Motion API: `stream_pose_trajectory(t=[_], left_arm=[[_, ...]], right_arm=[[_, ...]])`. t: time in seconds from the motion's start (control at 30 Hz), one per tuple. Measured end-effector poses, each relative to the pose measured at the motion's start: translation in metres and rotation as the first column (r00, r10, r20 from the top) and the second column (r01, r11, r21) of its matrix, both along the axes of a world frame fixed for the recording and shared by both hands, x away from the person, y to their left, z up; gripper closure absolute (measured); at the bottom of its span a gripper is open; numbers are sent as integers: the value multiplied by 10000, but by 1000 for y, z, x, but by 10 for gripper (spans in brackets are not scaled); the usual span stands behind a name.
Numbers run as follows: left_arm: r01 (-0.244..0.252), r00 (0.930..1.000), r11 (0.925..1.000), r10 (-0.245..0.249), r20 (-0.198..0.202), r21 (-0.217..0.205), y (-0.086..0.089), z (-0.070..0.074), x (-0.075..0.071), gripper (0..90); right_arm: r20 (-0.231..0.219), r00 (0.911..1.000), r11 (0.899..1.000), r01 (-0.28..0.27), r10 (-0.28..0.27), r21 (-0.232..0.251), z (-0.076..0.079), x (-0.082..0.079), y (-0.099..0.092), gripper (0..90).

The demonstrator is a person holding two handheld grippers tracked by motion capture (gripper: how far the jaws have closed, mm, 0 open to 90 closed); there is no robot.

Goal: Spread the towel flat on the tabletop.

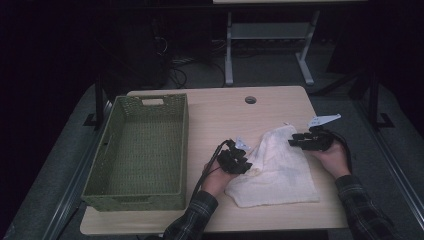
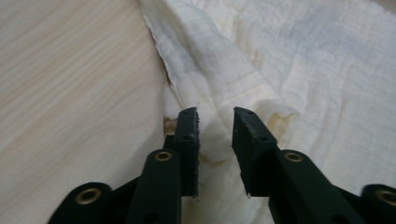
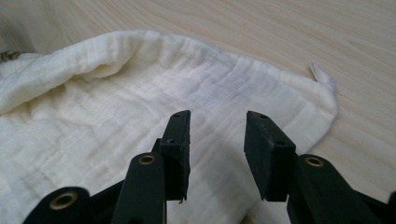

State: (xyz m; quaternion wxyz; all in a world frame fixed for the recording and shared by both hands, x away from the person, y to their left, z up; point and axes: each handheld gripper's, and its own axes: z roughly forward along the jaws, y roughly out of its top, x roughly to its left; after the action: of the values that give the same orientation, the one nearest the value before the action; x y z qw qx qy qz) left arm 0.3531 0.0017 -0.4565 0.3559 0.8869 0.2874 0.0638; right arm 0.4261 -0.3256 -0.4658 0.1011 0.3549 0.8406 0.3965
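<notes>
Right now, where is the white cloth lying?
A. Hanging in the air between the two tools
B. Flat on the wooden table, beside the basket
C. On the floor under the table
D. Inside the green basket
B: the cloth rests on the table, to the right of the green basket.

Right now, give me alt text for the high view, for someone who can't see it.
A person's two hands hold black tools over a cream cloth on a light wooden table, the left tool at the cloth's left edge, the right tool at its upper right. A green woven basket sits to the left.
</notes>
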Motion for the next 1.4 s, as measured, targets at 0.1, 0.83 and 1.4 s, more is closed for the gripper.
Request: stream_pose_trajectory(t=[0.1,0.83,1.4], left_arm=[[-14,10000,9997,15,-64,240,0,-4,2,811],[-1980,9716,9794,2013,1243,-385,29,30,50,886],[-3293,9321,9442,3248,1605,14,42,30,118,885]], right_arm=[[-16,10000,10000,2,-2,11,0,0,0,607],[41,9999,9999,-129,128,86,-4,4,4,608],[239,9997,9999,-101,98,135,3,10,-1,595]])
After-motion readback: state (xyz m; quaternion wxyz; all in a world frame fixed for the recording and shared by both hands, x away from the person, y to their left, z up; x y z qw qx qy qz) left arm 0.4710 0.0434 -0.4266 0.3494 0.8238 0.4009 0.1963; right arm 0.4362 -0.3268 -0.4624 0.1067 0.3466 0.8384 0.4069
